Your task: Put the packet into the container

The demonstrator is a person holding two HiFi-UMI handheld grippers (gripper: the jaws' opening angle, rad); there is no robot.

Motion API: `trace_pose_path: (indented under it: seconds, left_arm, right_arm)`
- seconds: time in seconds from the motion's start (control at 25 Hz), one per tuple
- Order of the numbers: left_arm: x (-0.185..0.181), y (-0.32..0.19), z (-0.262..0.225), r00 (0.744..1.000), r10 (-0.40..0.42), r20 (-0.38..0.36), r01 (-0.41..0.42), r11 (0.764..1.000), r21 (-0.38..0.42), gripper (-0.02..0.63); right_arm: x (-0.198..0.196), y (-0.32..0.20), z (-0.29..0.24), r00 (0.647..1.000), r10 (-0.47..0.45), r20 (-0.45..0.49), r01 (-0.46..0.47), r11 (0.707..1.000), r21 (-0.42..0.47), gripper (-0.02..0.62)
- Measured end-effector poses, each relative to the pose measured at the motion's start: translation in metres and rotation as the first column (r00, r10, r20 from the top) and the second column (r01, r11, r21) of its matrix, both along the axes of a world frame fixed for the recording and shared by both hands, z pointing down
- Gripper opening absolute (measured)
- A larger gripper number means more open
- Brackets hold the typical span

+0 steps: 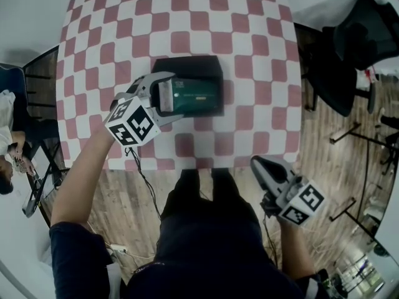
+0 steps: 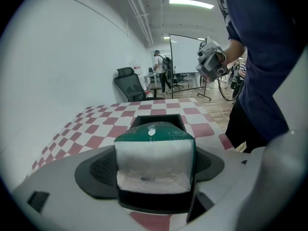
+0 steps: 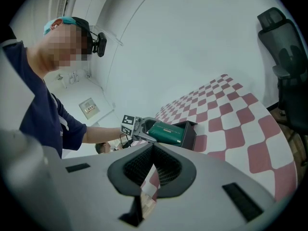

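Observation:
A green packet [image 1: 193, 96] with a white end lies over the black container [image 1: 189, 71] on the checkered table. My left gripper [image 1: 163, 96] is shut on the packet's white end [image 2: 153, 165], holding it above the container's opening [image 2: 159, 120]. In the right gripper view the packet [image 3: 166, 132] rests tilted on the container [image 3: 189, 134] with the left gripper beside it. My right gripper [image 1: 267, 169] hangs off the table's near edge at the lower right, its jaws shut with nothing between them [image 3: 150, 170].
The red and white checkered tablecloth [image 1: 124, 36] covers the table. A black office chair [image 1: 361, 48] stands at the right on the wooden floor. A cable [image 1: 144, 179] trails from the left gripper. A person sits at the far left [image 1: 9, 148].

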State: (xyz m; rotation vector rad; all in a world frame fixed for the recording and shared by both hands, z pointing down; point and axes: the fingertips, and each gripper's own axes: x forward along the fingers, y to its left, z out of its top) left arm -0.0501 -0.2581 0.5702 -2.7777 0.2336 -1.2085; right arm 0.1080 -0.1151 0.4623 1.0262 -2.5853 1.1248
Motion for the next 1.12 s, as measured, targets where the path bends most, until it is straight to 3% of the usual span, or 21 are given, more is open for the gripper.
trace_pose_path:
  seconds: [0.28, 0.64, 0.72, 0.88, 1.04, 1.12]
  left_arm:
    - [-0.02, 0.002, 0.007, 0.999, -0.021, 0.04, 0.023, 0.999, -0.038, 0.446]
    - [-0.034, 0.005, -0.038, 0.987, -0.132, -0.086, 0.13, 0.991, -0.033, 0.446]
    - [-0.034, 0.006, -0.059, 0.967, -0.192, -0.166, 0.188, 0.981, -0.04, 0.446]
    - [-0.036, 0.012, -0.106, 0.895, -0.316, -0.314, 0.313, 0.948, -0.063, 0.445]
    - [-0.034, 0.031, -0.146, 0.823, -0.394, -0.409, 0.383, 0.917, -0.113, 0.437]
    - [-0.032, 0.04, -0.165, 0.792, -0.418, -0.444, 0.413, 0.903, -0.114, 0.387]
  right_arm:
    - [-0.018, -0.004, -0.003, 1.0, -0.026, 0.007, 0.026, 1.0, 0.014, 0.012]
    - [-0.033, -0.012, -0.016, 0.999, -0.045, 0.012, 0.044, 0.997, 0.058, 0.012]
    - [-0.034, -0.019, -0.025, 0.999, -0.043, 0.011, 0.042, 0.996, 0.084, 0.012]
    - [-0.036, -0.03, -0.046, 0.999, -0.045, 0.003, 0.045, 0.988, 0.146, 0.012]
    - [-0.035, -0.04, -0.073, 0.999, -0.05, -0.015, 0.052, 0.973, 0.223, 0.012]
    - [-0.034, -0.045, -0.086, 0.999, -0.05, -0.02, 0.053, 0.963, 0.263, 0.012]
